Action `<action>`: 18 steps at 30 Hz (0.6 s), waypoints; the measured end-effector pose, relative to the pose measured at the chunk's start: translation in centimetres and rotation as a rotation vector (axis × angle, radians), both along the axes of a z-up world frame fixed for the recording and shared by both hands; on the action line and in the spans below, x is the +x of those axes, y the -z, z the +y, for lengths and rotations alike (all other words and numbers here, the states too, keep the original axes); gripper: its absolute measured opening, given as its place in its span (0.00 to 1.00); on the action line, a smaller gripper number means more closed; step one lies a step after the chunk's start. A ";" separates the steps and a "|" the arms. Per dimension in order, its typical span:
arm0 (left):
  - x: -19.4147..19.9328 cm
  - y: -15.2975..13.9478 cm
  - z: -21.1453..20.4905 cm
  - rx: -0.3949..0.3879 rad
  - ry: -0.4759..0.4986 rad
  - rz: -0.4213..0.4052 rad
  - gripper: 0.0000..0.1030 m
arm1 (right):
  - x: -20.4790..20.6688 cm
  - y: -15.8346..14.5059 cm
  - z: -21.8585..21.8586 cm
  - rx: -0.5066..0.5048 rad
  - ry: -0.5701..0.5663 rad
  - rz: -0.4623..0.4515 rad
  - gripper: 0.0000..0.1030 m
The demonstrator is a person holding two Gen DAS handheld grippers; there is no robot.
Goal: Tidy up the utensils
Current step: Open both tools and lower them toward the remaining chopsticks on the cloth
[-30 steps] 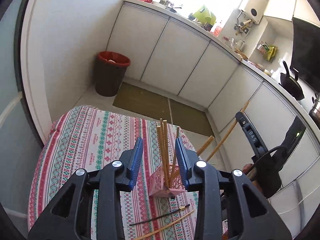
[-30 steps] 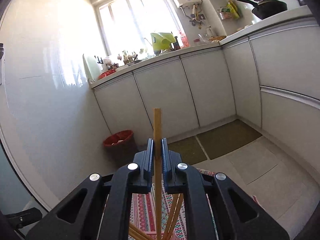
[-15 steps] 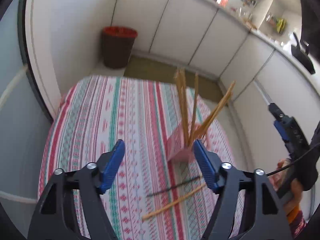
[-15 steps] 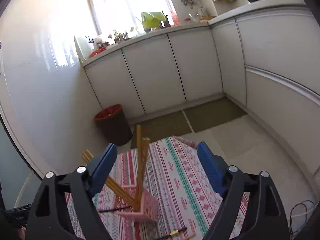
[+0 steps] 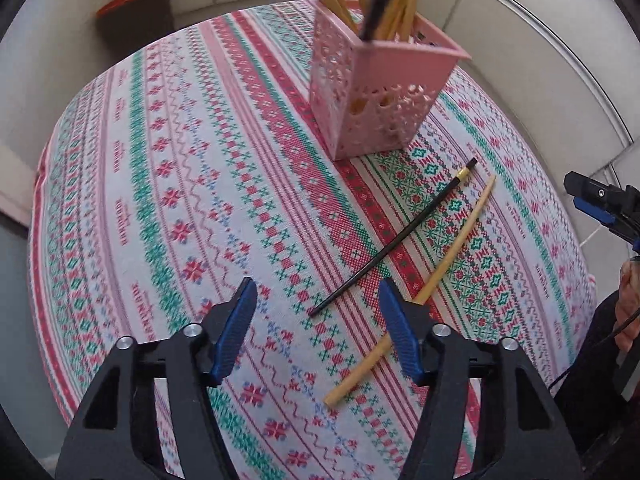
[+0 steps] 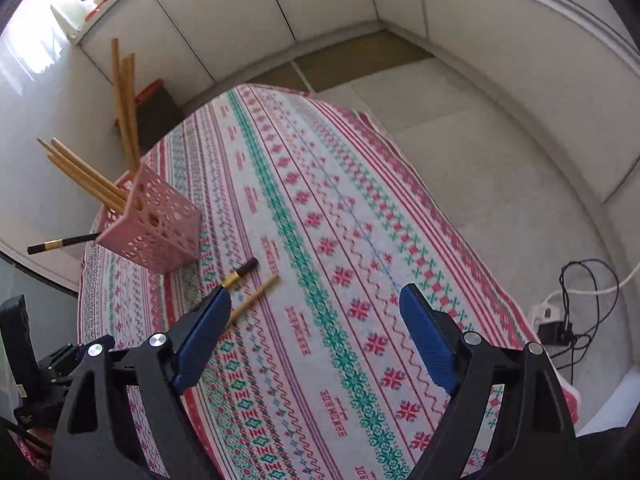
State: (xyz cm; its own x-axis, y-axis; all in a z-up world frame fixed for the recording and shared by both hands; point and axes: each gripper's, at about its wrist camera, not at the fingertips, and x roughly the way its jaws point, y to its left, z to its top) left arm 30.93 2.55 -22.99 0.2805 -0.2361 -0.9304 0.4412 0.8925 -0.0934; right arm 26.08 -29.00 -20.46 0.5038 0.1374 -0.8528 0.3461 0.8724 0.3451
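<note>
A pink perforated holder [image 5: 376, 92] stands on the patterned tablecloth [image 5: 160, 184] with several wooden chopsticks and a black one in it; it also shows in the right wrist view [image 6: 154, 226]. A black chopstick [image 5: 394, 238] and a wooden chopstick [image 5: 436, 276] lie loose on the cloth in front of it. My left gripper [image 5: 316, 328] is open and empty, just above the near ends of both loose chopsticks. My right gripper [image 6: 316, 340] is open and empty over the cloth, with the loose chopsticks [image 6: 250, 294] by its left finger.
A dark bin with a red rim [image 5: 136, 20] stands on the floor beyond the table. White cabinets [image 6: 280, 12] line the far walls. A power strip and cables [image 6: 568, 312] lie on the floor at the right. The other gripper [image 5: 600, 204] shows at the table's right edge.
My right gripper opened and let its wooden chopstick go into the holder, then drew back. My left gripper opened wide and dropped toward the two loose chopsticks on the cloth.
</note>
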 end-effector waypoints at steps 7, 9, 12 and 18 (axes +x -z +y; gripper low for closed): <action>-0.5 1.9 -2.9 0.064 0.133 -0.034 0.43 | -0.2 0.7 -0.3 -0.011 0.000 0.019 0.82; -0.6 1.9 -3.5 0.073 0.152 -0.043 0.37 | -0.1 0.6 -0.1 -0.014 -0.009 0.024 0.82; -0.9 1.8 -4.2 0.090 0.184 -0.049 0.22 | 0.0 0.7 0.1 -0.017 -0.019 0.033 0.82; -3.9 1.9 -5.7 0.135 0.306 -0.062 0.03 | -0.3 0.5 0.0 -0.025 -0.016 0.033 0.82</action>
